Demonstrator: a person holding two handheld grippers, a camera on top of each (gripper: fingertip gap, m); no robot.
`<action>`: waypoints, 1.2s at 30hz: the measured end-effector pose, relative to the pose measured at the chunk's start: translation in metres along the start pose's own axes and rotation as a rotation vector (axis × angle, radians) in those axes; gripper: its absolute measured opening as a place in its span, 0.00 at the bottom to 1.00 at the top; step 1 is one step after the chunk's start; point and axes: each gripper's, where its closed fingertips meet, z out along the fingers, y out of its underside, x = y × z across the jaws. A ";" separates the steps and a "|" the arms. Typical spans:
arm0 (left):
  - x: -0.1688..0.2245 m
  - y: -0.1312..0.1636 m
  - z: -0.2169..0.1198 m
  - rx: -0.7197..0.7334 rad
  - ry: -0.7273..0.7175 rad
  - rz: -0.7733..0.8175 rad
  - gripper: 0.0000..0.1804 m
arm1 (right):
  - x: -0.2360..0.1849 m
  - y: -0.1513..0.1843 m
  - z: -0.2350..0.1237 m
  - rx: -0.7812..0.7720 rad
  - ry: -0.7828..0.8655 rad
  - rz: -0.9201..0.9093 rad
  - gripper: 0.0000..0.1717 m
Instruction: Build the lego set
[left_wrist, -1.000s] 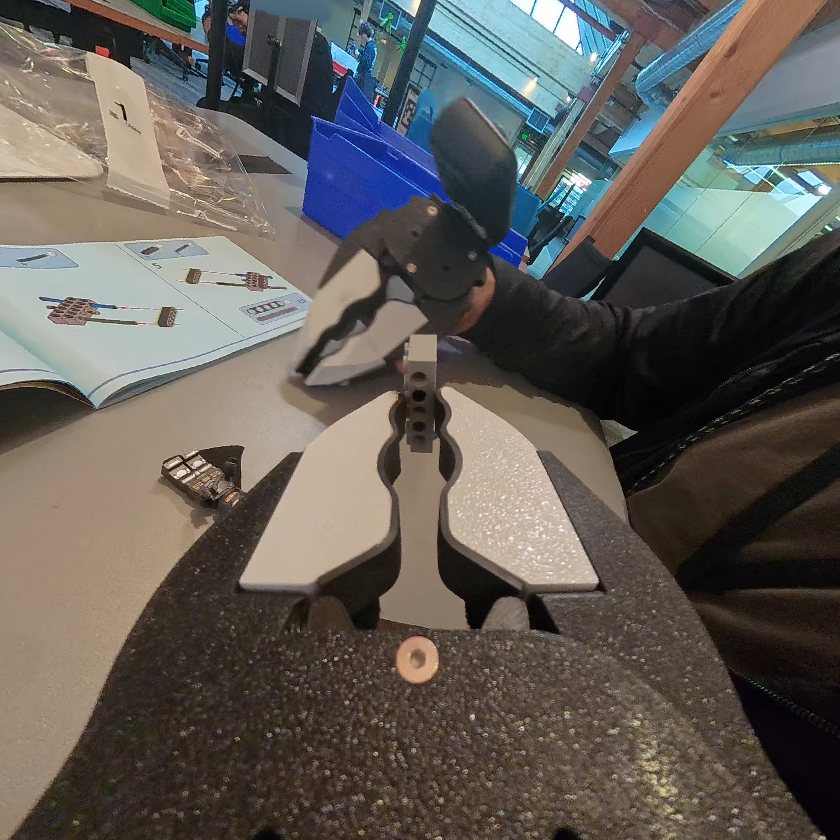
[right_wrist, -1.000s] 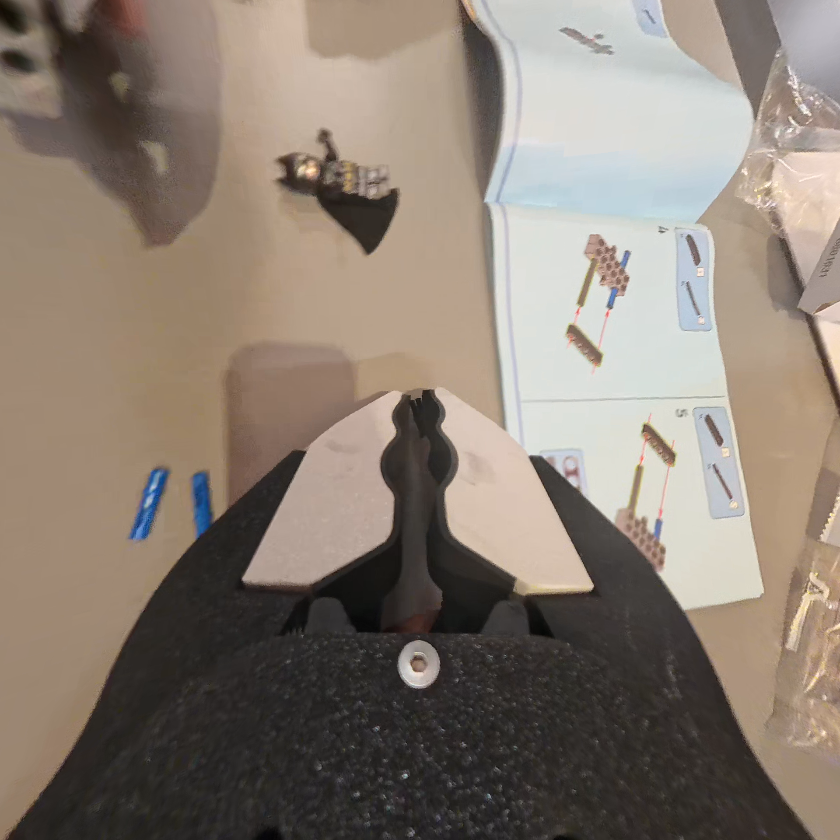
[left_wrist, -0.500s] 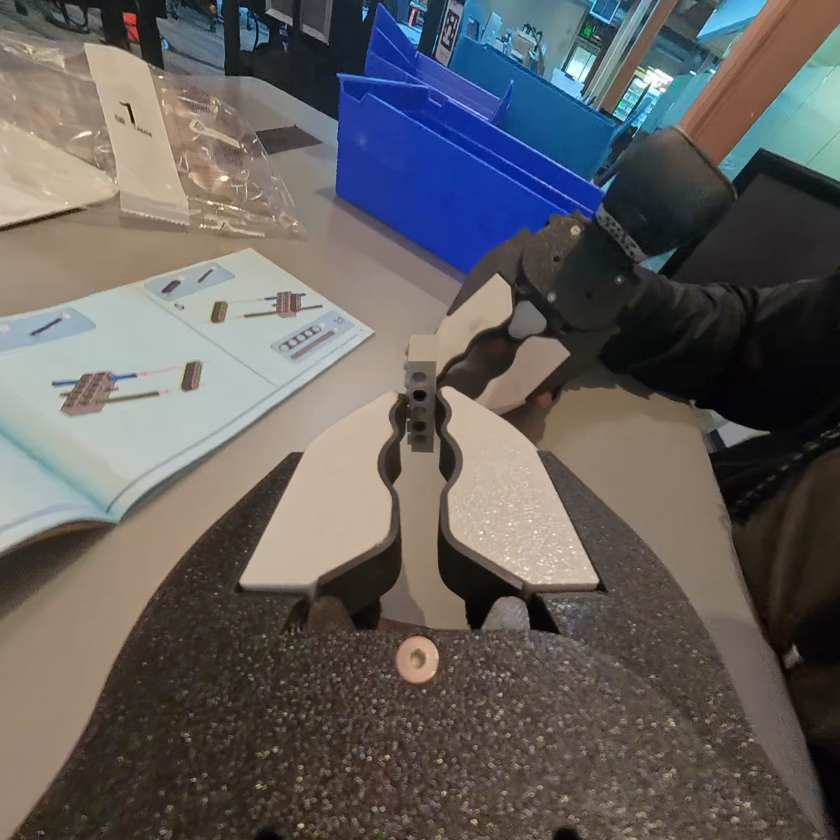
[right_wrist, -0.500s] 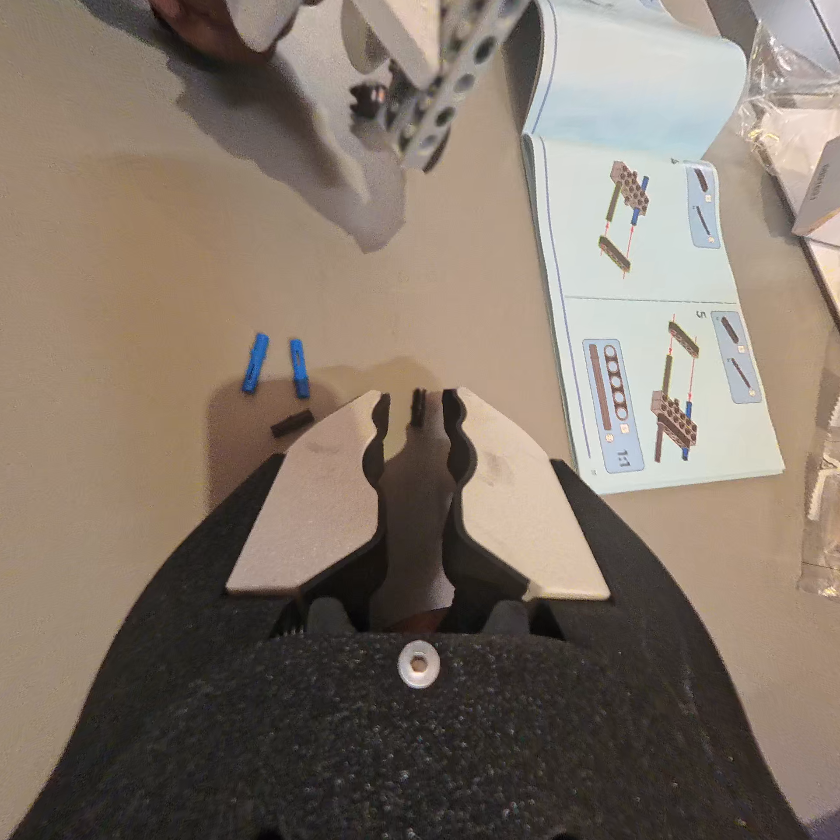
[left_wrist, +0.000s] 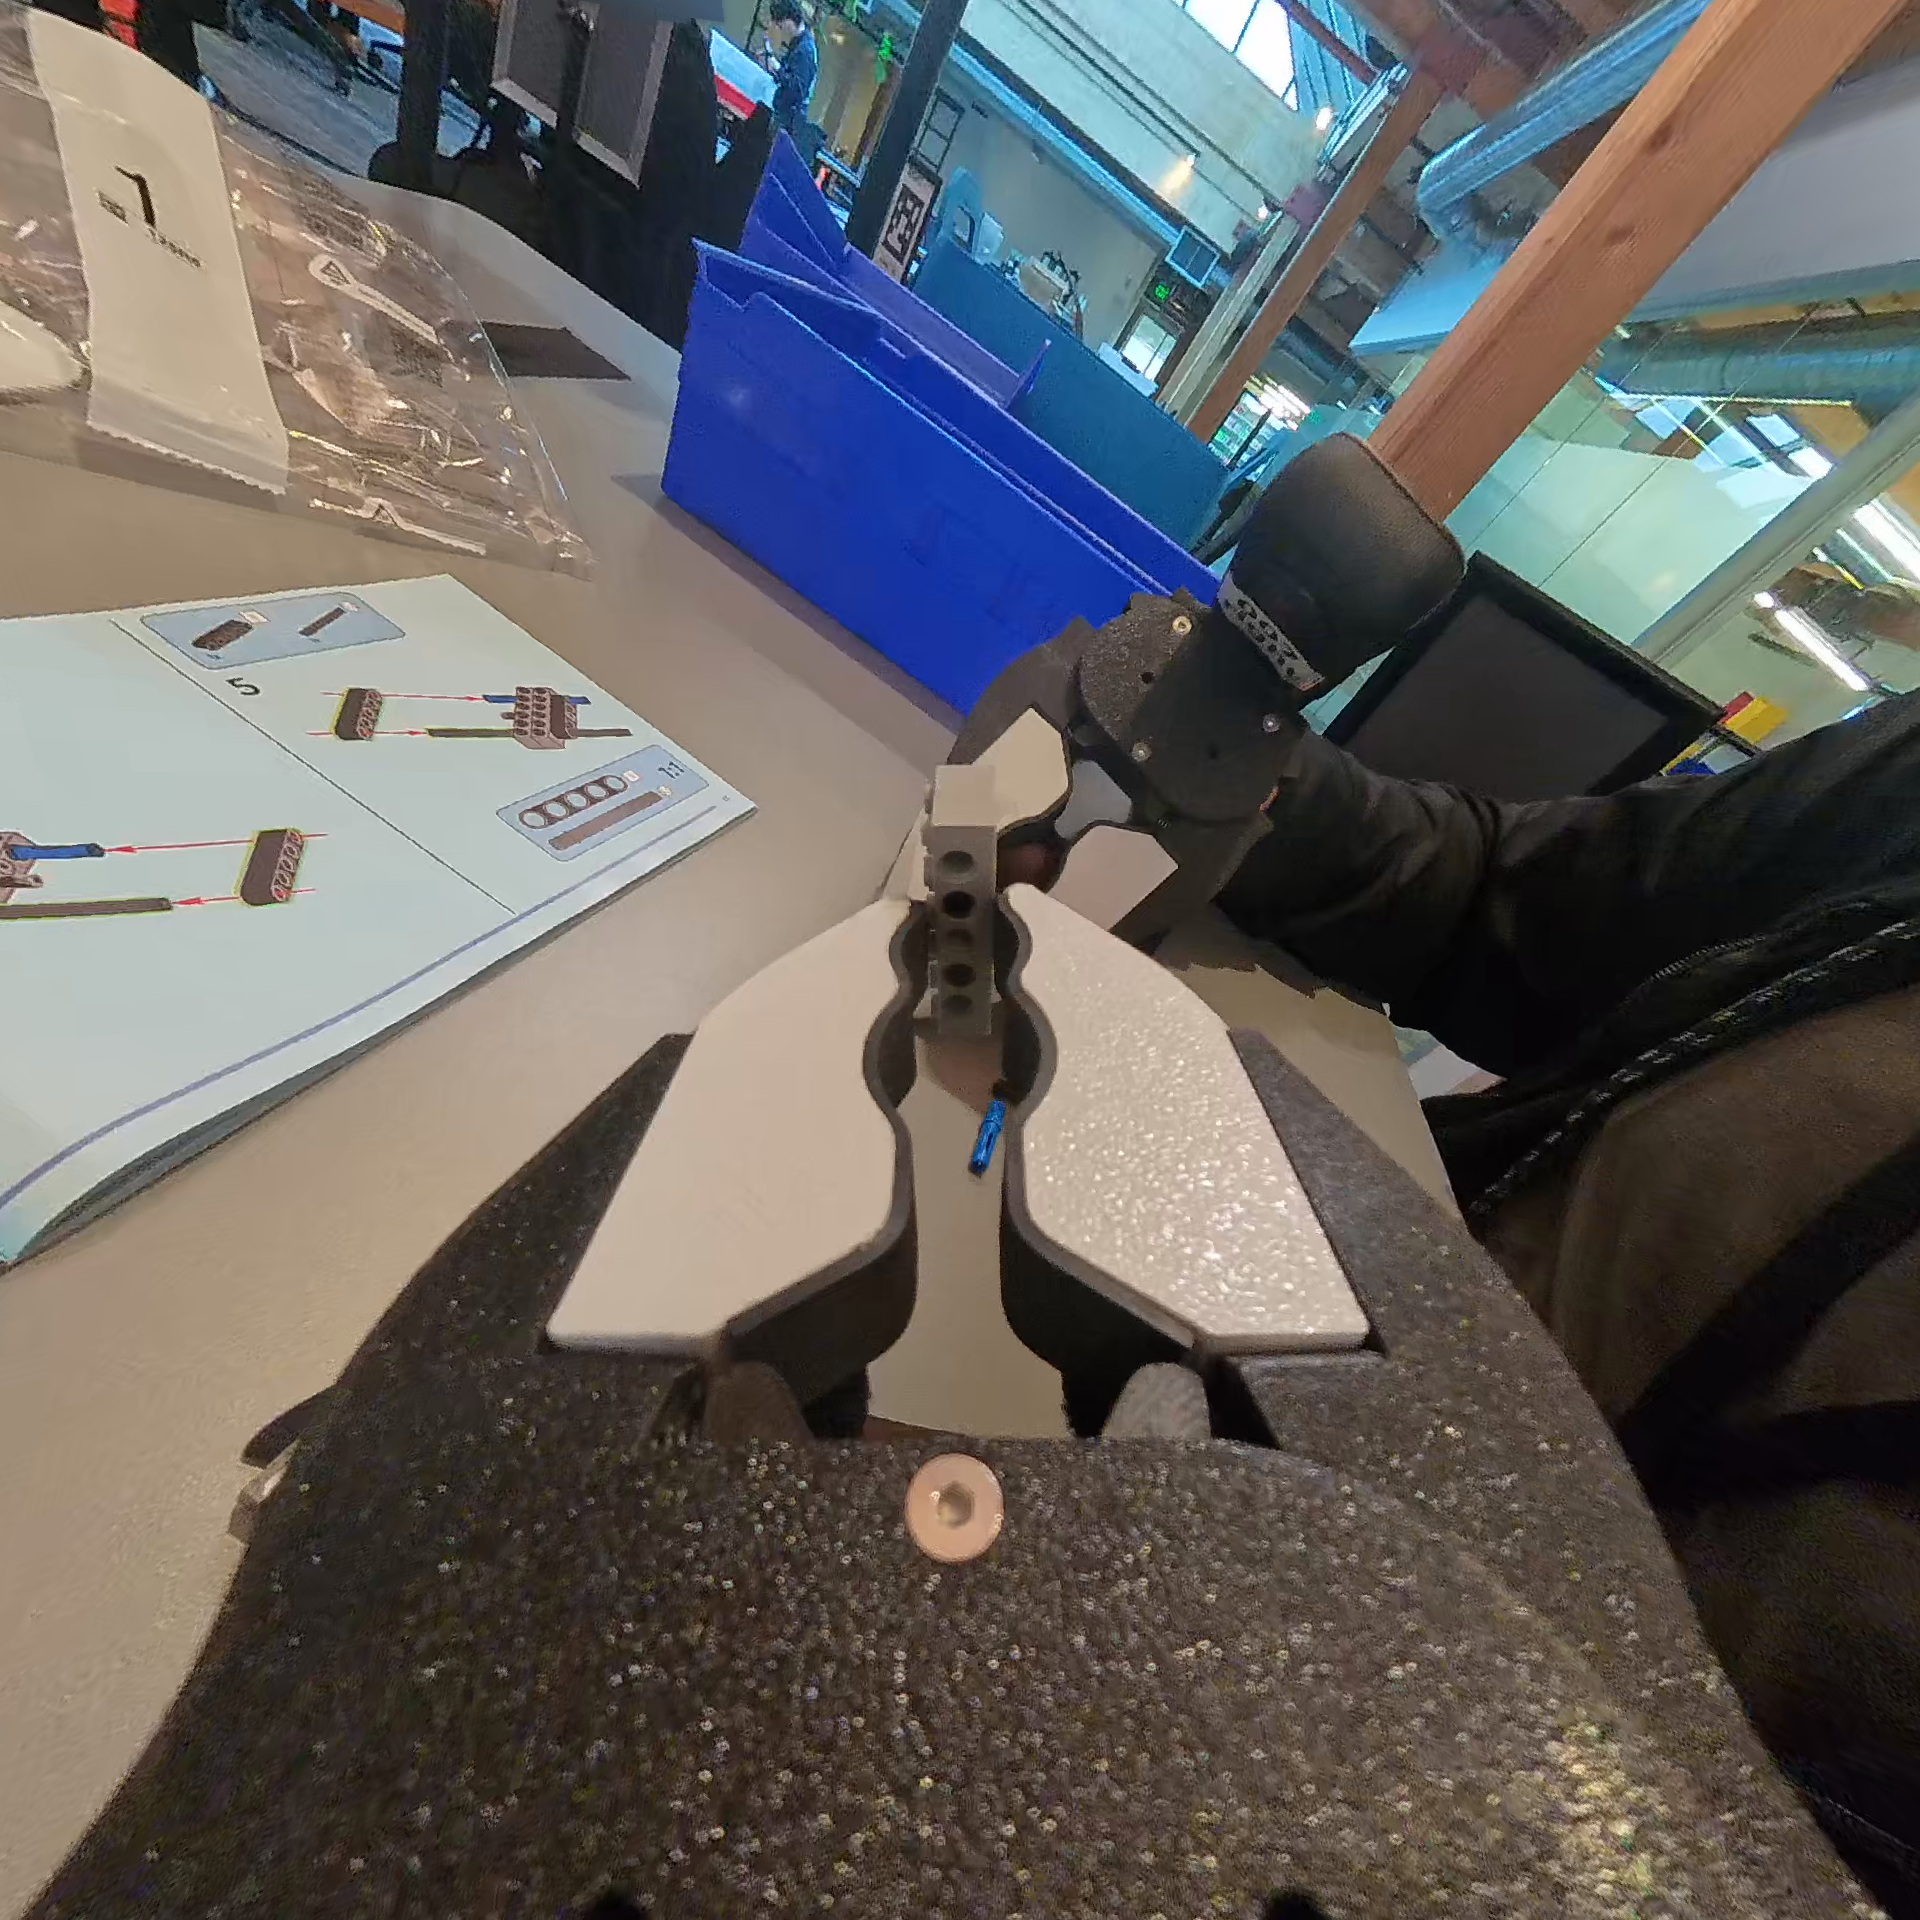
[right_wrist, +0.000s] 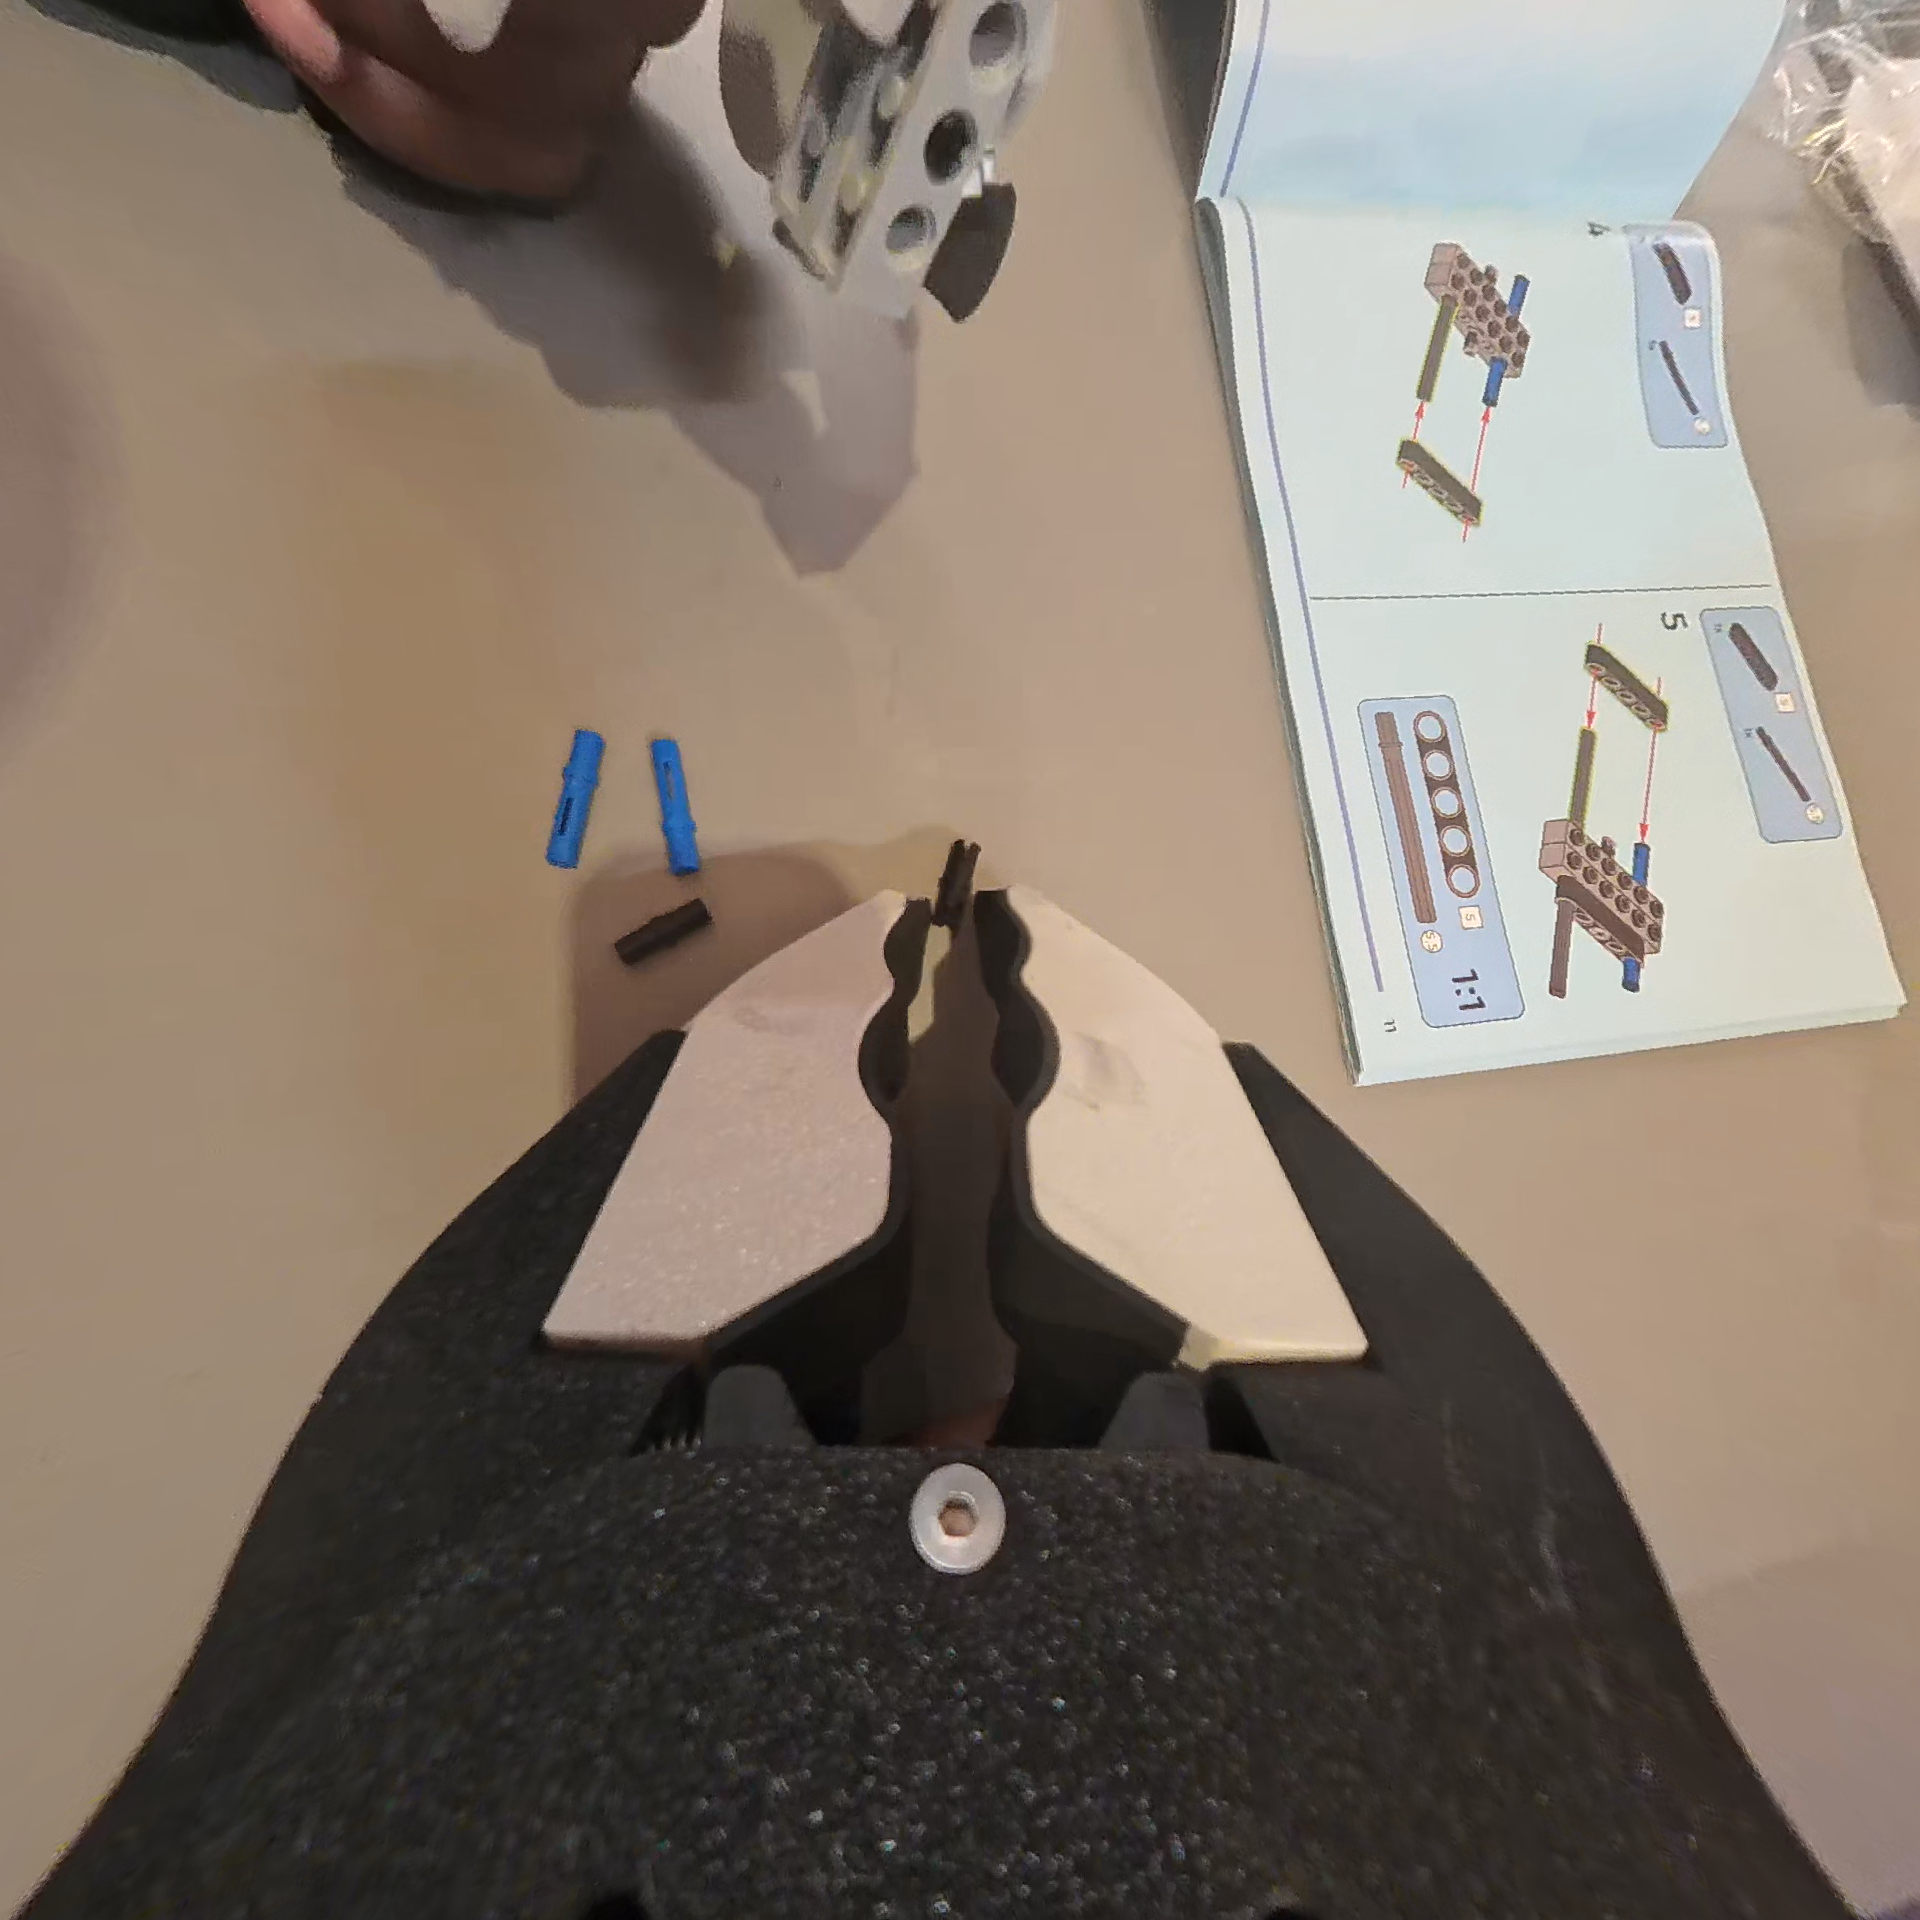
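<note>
The left gripper (left_wrist: 961, 914) reaches forward over a grey desk (left_wrist: 623, 1039), its two pale fingers (left_wrist: 1143, 1122) pressed on a grey brick (left_wrist: 961, 914) with a row of round holes, held upright. Below, between the fingers, a small blue pin (left_wrist: 985, 1136) lies on the desk. Just behind the brick is the right gripper (left_wrist: 1049, 831), held by a dark-sleeved arm (left_wrist: 1507, 894). An open booklet (left_wrist: 312, 831) lies left, clear bags (left_wrist: 312, 343) beyond it, and a blue bin (left_wrist: 883, 499) farther back.
</note>
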 end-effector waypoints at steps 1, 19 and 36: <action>0.000 0.001 0.001 -0.005 -0.002 0.003 0.06 | 0.000 0.000 0.000 0.000 -0.004 0.000 0.06; -0.020 0.070 0.011 -0.506 -0.309 0.201 0.07 | -0.012 -0.010 0.003 0.030 0.014 -0.115 0.02; -0.020 0.072 0.013 -0.532 -0.348 0.311 0.12 | -0.011 -0.015 -0.001 0.078 -0.020 -0.083 0.02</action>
